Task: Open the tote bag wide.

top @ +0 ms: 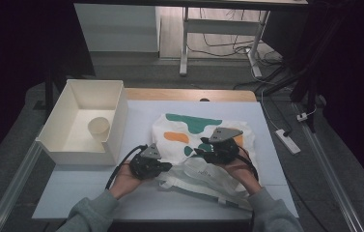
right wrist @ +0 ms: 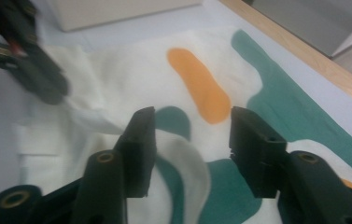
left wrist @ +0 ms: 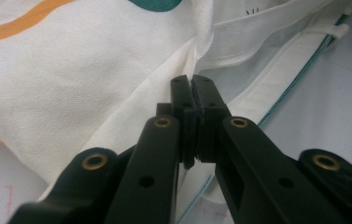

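Step in hand looks like folding or straightening the white tote bag (top: 203,140) w/ green and orange blotches, which lies flat on the white-covered counter (top: 73,188), right of the cream bin (top: 114,121) that has a paper cup (top: 98,126) inside. Left gripper (left wrist: 193,88) has jaws pinched tight on a fold of the bag's fabric near its edge, next to the strap w/ teal stitching (left wrist: 299,70). Right gripper (right wrist: 190,140) hovers over the printed part, jaws about half apart, nothing clamped btwn them; a curled flap of cloth (right wrist: 187,163) sits just below the gap. Next move prob calls for the right jaws to drop onto that flap and close, while the left keeps its pinch so the cloth doesn't slide.
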`<control>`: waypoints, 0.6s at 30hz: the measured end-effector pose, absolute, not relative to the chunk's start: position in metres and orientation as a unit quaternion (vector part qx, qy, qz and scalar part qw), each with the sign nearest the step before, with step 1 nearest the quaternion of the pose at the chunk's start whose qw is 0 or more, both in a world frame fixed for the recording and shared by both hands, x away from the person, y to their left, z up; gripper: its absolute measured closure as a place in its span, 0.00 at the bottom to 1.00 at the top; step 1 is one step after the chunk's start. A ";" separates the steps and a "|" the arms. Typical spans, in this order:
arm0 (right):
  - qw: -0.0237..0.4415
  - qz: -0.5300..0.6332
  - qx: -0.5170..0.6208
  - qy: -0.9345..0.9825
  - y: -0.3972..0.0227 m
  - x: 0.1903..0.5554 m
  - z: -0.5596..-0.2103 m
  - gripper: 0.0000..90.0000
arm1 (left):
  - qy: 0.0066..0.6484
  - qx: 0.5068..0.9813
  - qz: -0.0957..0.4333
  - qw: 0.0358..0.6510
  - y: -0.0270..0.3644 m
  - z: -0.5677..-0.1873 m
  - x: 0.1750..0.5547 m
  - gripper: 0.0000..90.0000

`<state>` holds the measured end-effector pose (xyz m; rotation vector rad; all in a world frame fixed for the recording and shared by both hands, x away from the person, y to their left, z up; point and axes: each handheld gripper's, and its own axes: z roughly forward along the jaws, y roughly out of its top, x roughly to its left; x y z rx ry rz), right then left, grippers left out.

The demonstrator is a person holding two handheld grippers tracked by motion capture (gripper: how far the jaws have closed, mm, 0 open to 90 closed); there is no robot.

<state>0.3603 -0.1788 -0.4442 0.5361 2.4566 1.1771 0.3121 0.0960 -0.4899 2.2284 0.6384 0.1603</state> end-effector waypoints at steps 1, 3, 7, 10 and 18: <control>0.179 0.421 0.187 0.869 -0.180 0.357 -0.442 0.55 | 0.252 0.880 0.063 0.398 0.096 -0.490 0.312 0.97; 0.175 0.427 0.183 0.868 -0.181 0.353 -0.439 0.55 | 0.252 0.880 0.063 0.399 0.096 -0.490 0.312 0.97; 0.161 0.432 0.177 0.869 -0.184 0.337 -0.432 0.53 | 0.253 0.879 0.062 0.399 0.096 -0.490 0.312 0.97; 0.154 0.422 0.174 0.876 -0.185 0.326 -0.435 0.53 | 0.253 0.879 0.062 0.399 0.096 -0.490 0.312 0.97; 0.145 0.376 0.197 0.894 -0.198 0.307 -0.455 0.53 | 0.255 0.878 0.058 0.402 0.098 -0.492 0.314 0.97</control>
